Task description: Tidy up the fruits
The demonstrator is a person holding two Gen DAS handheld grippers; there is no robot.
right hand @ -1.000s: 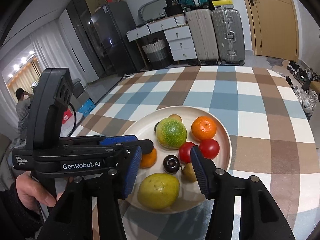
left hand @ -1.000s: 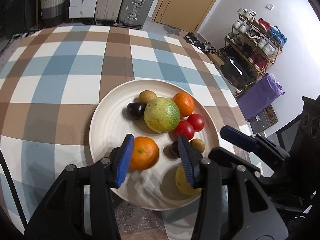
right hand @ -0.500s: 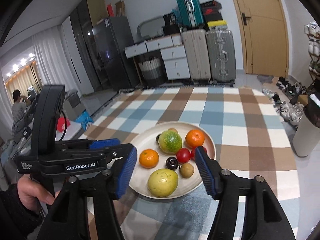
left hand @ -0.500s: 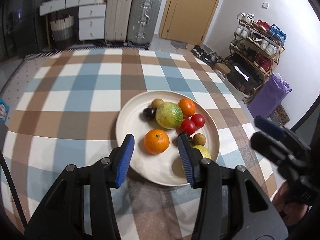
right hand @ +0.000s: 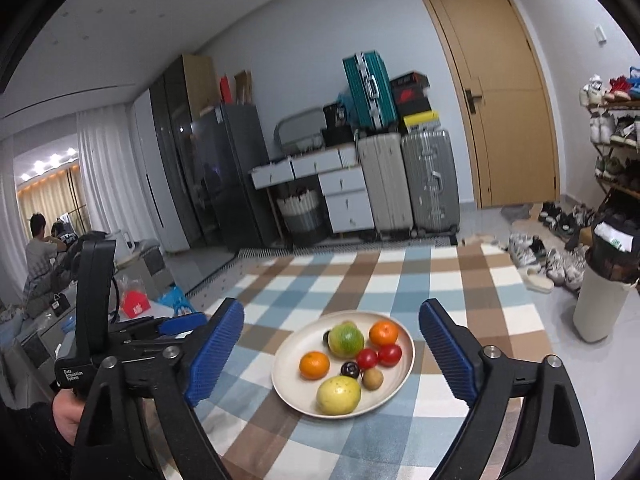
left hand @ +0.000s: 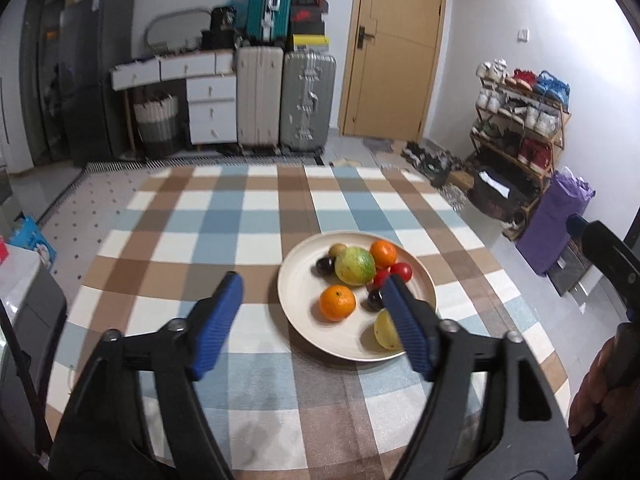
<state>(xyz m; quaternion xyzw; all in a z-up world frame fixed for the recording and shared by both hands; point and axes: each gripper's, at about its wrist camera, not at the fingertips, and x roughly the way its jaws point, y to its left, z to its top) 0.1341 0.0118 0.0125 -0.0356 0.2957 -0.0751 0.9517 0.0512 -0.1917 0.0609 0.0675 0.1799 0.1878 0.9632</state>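
A cream plate [left hand: 298, 296] [right hand: 286, 378] on the checked tablecloth holds several fruits: a green-yellow round fruit [left hand: 355, 266] [right hand: 346, 339], two oranges [left hand: 337, 303] [left hand: 383, 252], two red tomatoes [right hand: 378, 356], dark plums [right hand: 349, 369], a kiwi [right hand: 373, 378] and a yellow fruit [right hand: 339, 395]. My left gripper [left hand: 316, 324] is open and empty, held back above the cloth near the plate's front. My right gripper [right hand: 332, 354] is open and empty, raised well back from the plate.
The checked cloth [left hand: 248, 216] covers the table. Suitcases [left hand: 306, 100] and a drawer unit stand behind it, a shoe rack [left hand: 520, 120] at the right. The left gripper's body [right hand: 94, 320] shows left in the right wrist view.
Both grippers have pulled back and up from the plate, and their jaws have opened wider. The fruits on the plate have not moved.
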